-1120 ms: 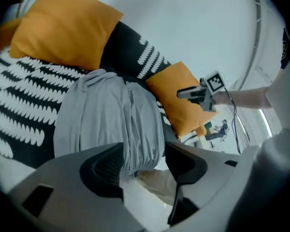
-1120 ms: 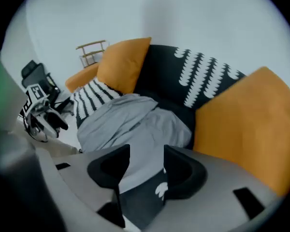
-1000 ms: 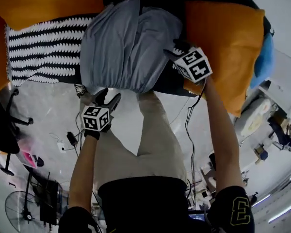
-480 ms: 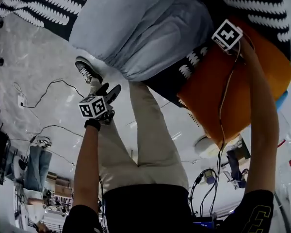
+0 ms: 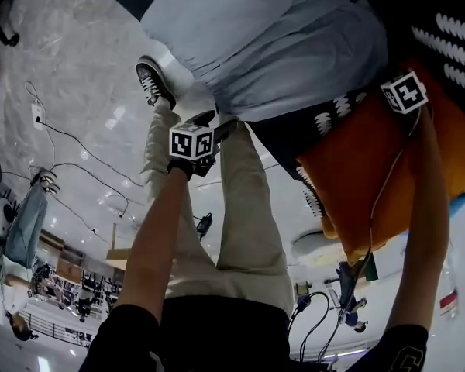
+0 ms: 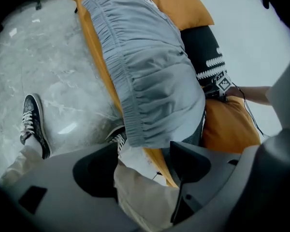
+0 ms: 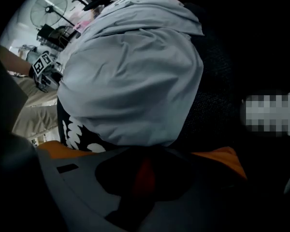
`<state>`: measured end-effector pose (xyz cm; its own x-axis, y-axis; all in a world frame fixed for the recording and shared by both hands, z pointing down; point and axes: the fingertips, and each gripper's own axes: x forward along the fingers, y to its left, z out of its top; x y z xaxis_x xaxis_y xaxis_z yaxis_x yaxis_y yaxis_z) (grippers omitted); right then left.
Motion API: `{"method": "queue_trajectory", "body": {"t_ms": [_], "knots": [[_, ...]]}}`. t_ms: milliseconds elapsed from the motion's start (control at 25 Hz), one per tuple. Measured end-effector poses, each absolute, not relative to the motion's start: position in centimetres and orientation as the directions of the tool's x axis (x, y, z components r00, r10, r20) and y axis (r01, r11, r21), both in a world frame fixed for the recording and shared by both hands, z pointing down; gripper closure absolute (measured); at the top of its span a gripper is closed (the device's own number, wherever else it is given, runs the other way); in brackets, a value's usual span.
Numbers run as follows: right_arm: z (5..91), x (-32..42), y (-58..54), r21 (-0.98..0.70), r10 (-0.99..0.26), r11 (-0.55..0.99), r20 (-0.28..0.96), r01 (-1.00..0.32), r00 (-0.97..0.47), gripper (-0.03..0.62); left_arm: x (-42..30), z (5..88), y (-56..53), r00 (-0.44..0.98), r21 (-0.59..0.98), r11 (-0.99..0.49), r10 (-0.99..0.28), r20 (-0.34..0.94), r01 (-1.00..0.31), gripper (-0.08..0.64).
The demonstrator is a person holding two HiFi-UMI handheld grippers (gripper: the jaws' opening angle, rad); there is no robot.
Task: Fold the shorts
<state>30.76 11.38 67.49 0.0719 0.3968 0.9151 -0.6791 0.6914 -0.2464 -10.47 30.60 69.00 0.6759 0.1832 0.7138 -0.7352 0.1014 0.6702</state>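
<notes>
Both are now down at the grey elastic-waisted cloth shorts (image 5: 263, 37) on the black-and-white patterned cover's (image 5: 449, 37) near edge, where the left gripper (image 6: 140, 163) has just spread wide and empty and the right gripper (image 7: 142, 173) has just clenched, apparently on their edge, so the first fold looks ready to begin.

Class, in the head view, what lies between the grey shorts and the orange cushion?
A black cover with white leaf marks lies between the grey shorts and the orange cushion; the head view shows it plainly.
</notes>
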Motion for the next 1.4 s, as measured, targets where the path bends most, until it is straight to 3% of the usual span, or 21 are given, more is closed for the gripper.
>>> {"method": "queue_trajectory", "body": {"t_ms": [80,160,320,400,720,1080,1400], "knots": [[67.4,30.2,10.9,-0.219,0.338,0.716,0.94,-0.662,0.054,0.554,-10.3,70.0,30.0,0.679,0.674,0.095,0.163,0.716,-0.733,0.218],[66.8,29.9,11.0,-0.217,0.307,0.723,0.951,-0.656,0.024,0.567,-9.9,70.1,30.1,0.684,0.685,0.07,0.182,0.706,-0.725,0.227],[64.9,29.8,10.4,-0.198,0.248,0.723,0.969,-0.661,-0.019,0.573,-10.3,68.9,30.5,0.668,0.677,0.024,0.197,0.718,-0.736,0.44],[64.2,29.7,9.9,-0.188,0.217,0.697,0.975,-0.692,-0.046,0.574,-11.1,69.0,30.9,0.646,0.654,0.022,0.191,0.739,-0.756,0.514],[62.1,29.7,9.1,-0.149,0.16,0.649,0.985,-0.746,-0.058,0.574,-12.4,67.9,31.1,0.649,0.657,0.024,0.189,0.737,-0.753,0.542],[56.3,30.8,8.7,-0.043,0.103,0.588,0.994,-0.808,0.022,0.574,-13.2,56.9,30.2,0.706,0.725,-0.04,0.197,0.68,-0.687,0.546],[52.1,33.3,8.8,0.018,0.106,0.561,0.99,-0.827,0.094,0.574,-12.4,52.8,31.3,0.744,0.774,-0.032,0.255,0.618,-0.632,0.548]]}}
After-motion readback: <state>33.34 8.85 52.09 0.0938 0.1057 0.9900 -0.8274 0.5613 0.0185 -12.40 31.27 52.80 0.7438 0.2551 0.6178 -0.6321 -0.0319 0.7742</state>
